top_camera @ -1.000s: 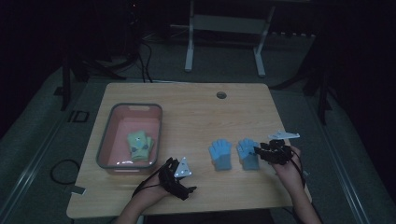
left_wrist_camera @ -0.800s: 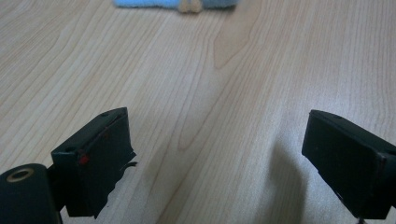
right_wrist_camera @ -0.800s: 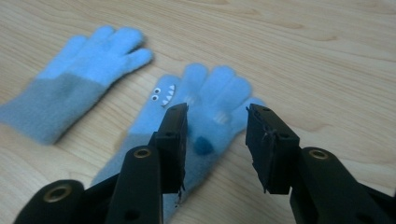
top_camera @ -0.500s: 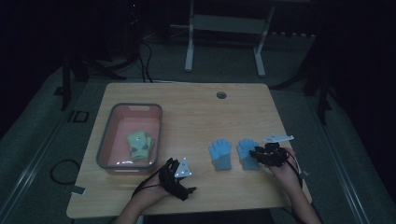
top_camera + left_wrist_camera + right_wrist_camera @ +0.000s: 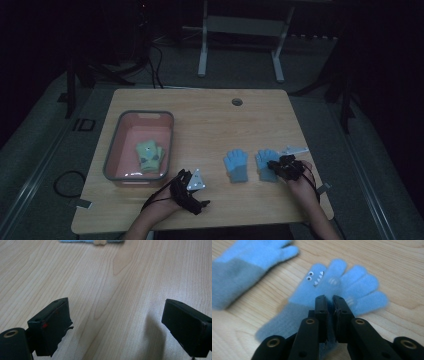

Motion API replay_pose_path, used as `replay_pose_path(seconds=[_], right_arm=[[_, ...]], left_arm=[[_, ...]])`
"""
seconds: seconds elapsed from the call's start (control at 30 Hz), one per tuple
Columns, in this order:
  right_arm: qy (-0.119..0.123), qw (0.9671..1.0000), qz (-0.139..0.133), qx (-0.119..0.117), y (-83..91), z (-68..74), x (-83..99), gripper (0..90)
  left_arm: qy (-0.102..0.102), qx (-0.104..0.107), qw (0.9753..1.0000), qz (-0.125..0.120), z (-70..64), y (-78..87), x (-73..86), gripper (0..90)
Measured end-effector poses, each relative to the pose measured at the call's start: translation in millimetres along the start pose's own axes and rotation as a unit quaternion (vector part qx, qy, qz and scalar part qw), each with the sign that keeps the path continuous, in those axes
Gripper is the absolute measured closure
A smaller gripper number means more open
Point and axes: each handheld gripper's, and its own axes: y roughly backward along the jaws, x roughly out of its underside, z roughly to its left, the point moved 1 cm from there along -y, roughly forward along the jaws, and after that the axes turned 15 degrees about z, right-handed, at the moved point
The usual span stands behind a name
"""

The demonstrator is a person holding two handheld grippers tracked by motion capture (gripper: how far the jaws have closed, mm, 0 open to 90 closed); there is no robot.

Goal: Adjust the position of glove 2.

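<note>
At the table's near-right corner: right gripper (image 5: 281, 167) is down on the right-hand blue glove (image 5: 265, 164), jaws pinched nearly together on its fabric. Right gripper view confirms: jaw tips (image 5: 329, 305) squeezed w/ only a thin gap, glove (image 5: 332, 292) bunched between them around the palm/cuff join. Glove lies flat on the wood, fingers pointing away from the person, small googly eyes + zigzag teeth patch on its face, grey cuff toward the gripper. Person's right hand (image 5: 302, 182) sits behind the gripper, closer to the table's near edge.

Second blue glove (image 5: 235, 165) just beside the first, on its side toward table centre, not touching as far as I can tell. Same grey cuff, also flat. In right gripper view it's upper left (image 5: 244, 270), blurred.

Left gripper (image 5: 186, 182) rests near the table's near edge, left of centre, jaws spread wide, nothing between them. Left gripper view: both black jaws well apart over bare wood (image 5: 110, 290), strip of blue glove (image 5: 82, 241) at far top edge.

Grey-rimmed pink bin (image 5: 114, 150) on the table's left side, just past the left gripper. Inside, a green glove pair (image 5: 149, 155) lying flat on the bin floor.

Round cable hole (image 5: 237, 102) near the table's far edge.
</note>
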Motion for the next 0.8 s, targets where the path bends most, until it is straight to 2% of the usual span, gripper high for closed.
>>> replay_pose_path(seconds=[0.07,0.1,0.13,0.23,0.43,0.57,0.7,0.77,0.8], right_arm=[[0.004,1.0000,-0.004,0.004,2.8,0.9,-0.7,84.1],[-0.003,0.9998,-0.015,-0.010,9.8,1.8,-3.0,84.3],[-0.003,0.9998,-0.015,-0.010,9.8,1.8,-3.0,84.3],[-0.001,0.9991,-0.039,-0.013,26.4,5.7,-11.0,84.4],[0.022,0.9971,-0.066,-0.033,46.0,21.4,-29.4,84.4],[0.042,0.9955,-0.071,-0.048,48.0,33.8,-40.4,84.4],[0.050,0.9940,-0.072,-0.066,44.0,44.5,-48.8,84.4],[0.050,0.9927,-0.072,-0.083,40.7,50.2,-52.9,84.3],[0.055,0.9925,-0.073,-0.082,39.0,54.4,-55.2,84.4]], left_arm=[[-0.001,-0.001,1.0000,0.001,0.0,-0.1,0.0,8.7],[0.001,0.000,1.0000,0.000,0.3,0.2,-0.1,8.7],[0.001,0.000,1.0000,0.000,0.3,0.2,-0.1,8.7],[-0.001,-0.002,1.0000,0.002,-0.2,-0.1,-0.2,8.7],[-0.003,-0.002,1.0000,0.002,0.0,0.5,-0.3,8.7],[-0.002,-0.002,1.0000,0.002,0.0,0.4,-0.1,8.7],[-0.006,-0.004,1.0000,0.003,-0.1,0.6,-0.2,8.7],[-0.003,-0.003,1.0000,0.001,-0.1,0.2,-0.3,8.7],[-0.002,-0.003,1.0000,0.001,-0.1,0.2,-0.4,8.7]])
